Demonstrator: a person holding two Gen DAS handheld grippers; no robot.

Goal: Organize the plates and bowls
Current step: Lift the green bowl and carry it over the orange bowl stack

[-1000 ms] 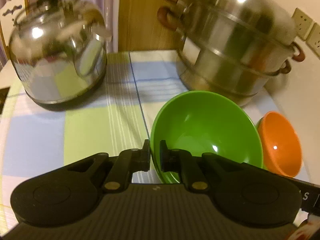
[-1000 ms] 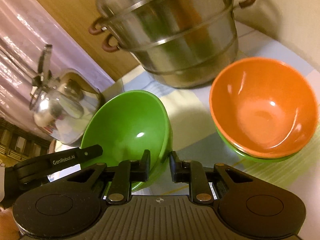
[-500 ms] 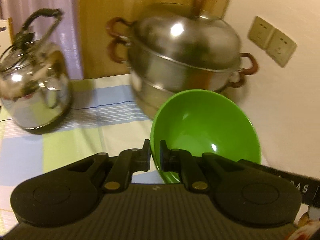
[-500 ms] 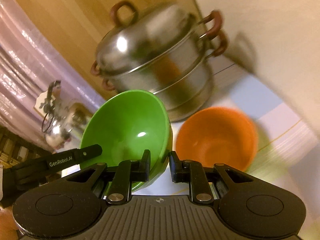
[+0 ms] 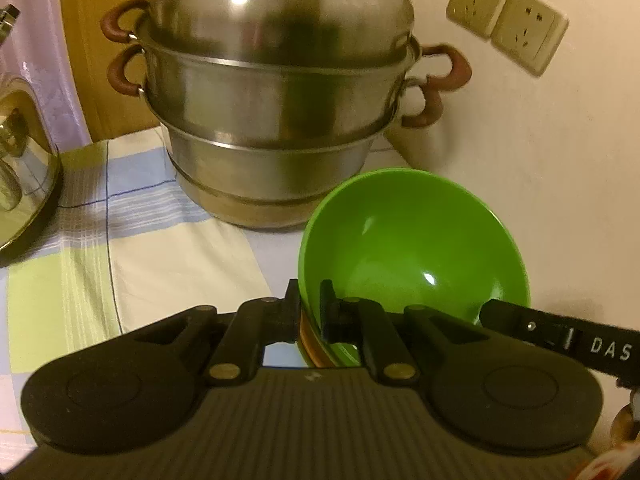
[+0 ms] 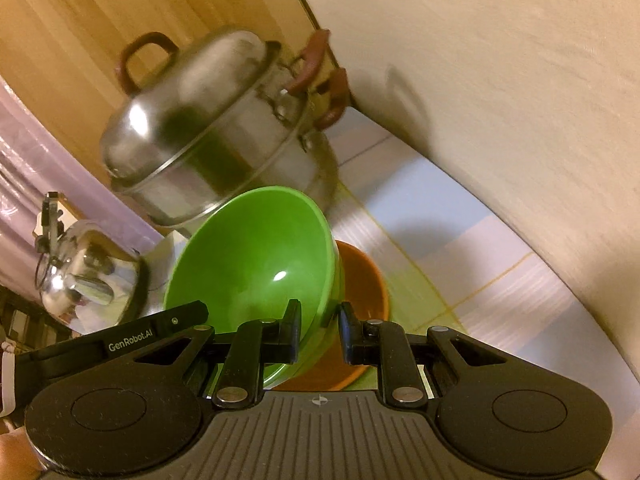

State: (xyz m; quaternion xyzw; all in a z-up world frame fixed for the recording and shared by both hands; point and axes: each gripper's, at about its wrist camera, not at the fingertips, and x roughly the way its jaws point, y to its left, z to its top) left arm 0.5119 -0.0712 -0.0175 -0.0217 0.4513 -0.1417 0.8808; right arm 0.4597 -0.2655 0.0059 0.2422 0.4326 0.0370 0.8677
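Both grippers have carried the green bowl [image 6: 256, 256] sideways across the checked tablecloth [image 5: 132, 240], so it now sits above the orange bowl [image 6: 362, 280], which a second ago stood well off to one side; the kettle [image 6: 86, 276] has slid to the left edge of the left wrist view.

Nearest the lens, the left gripper [image 5: 309, 306] has its jaws almost together, pinching the near rim of the green bowl, one finger outside the wall and one inside. Just under that rim an orange edge shows between the fingers. The right gripper [image 6: 318, 330] pinches the same bowl's rim on its other side, its jaws a little wider apart, and its black finger marked DAS reaches into the left wrist view at the right. The green bowl is tilted, its mouth turned towards both cameras, and it overlaps the orange bowl; whether the two touch I cannot tell.

Behind the bowls stands a tall steel steamer pot [image 5: 276, 92] with brown handles and a domed lid. Beyond it are a wooden panel, a cream wall and two wall sockets [image 5: 506, 28].
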